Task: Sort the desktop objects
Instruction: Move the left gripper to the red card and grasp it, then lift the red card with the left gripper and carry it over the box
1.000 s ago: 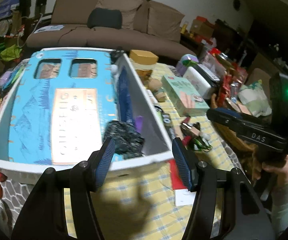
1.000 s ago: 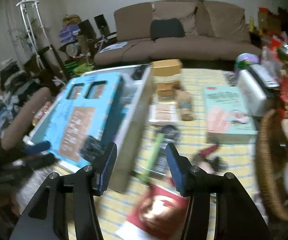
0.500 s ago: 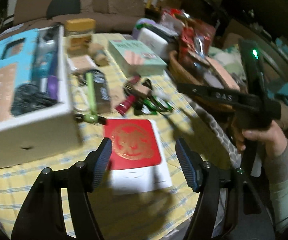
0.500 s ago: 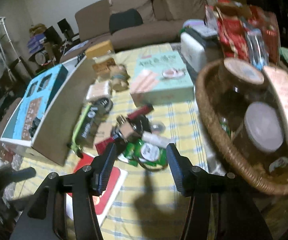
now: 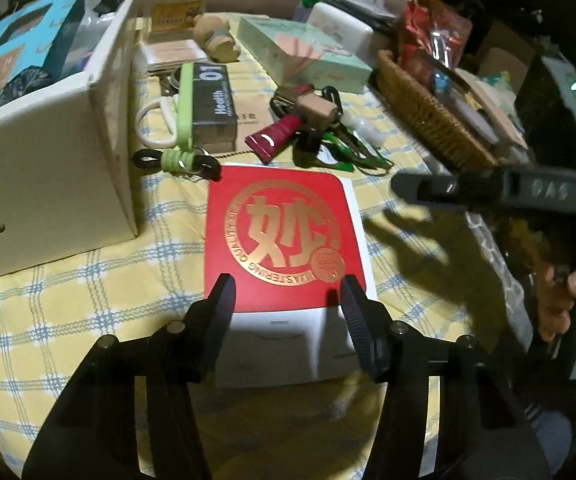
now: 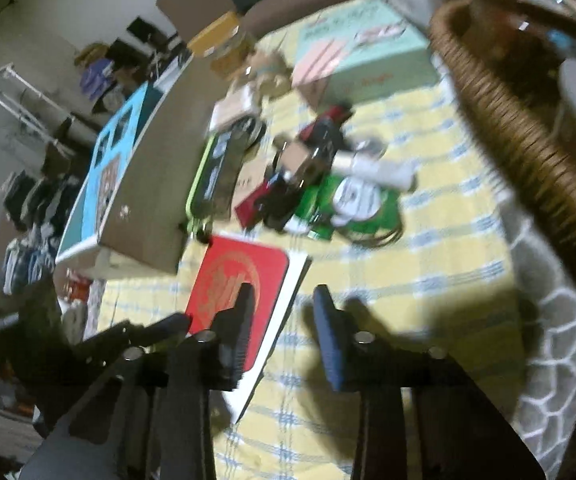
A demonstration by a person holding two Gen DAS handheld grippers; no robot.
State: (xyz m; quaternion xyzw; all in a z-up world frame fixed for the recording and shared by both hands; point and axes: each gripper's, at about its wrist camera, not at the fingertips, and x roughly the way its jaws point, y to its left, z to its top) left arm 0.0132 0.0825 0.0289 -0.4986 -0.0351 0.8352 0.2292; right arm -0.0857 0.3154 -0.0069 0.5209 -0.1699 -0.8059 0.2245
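While spread, left claw [image 5: 285,294] over red box [image 5: 275,236]

red card [image 5: 277,236]: "妙" | black box [image 5: 212,100]: "01", "Health"

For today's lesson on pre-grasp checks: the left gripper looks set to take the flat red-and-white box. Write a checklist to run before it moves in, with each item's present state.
1. Left gripper open: ok, jaws stand wide apart.
2. Box lined up between the fingers: ok, its near end sits between the tips.
3. Box wider than the jaw opening: cannot tell.
4. Box top free of clutter: ok; the green lanyard lies at its far corner, whether it touches cannot tell.
5. Right gripper clear of the box: not ok, it hangs open close over the box's right edge.
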